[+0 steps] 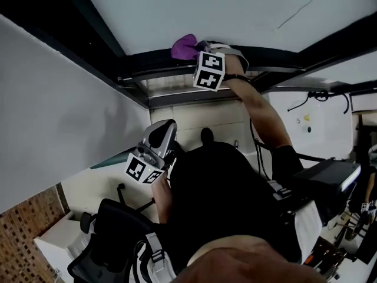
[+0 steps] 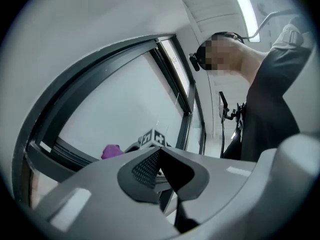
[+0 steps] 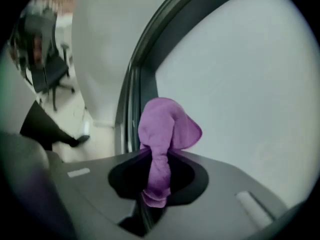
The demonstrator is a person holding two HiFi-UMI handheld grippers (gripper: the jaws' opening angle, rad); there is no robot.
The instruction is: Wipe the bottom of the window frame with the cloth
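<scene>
Head view: right tongs [image 1: 197, 49] hold the purple cloth [image 1: 184, 46] at the bottom rail of the window frame [image 1: 150, 62]. Left gripper view: left tongs [image 2: 159, 151] together, empty. Right gripper view: tongs clamped on cloth; wiped extent unclear.

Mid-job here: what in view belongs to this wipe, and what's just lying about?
In the job: purple cloth, clamped in the right tongs; dark window frame beside it.
Lying about: left tongs, shut on nothing; black office chair; wall cables.
</scene>
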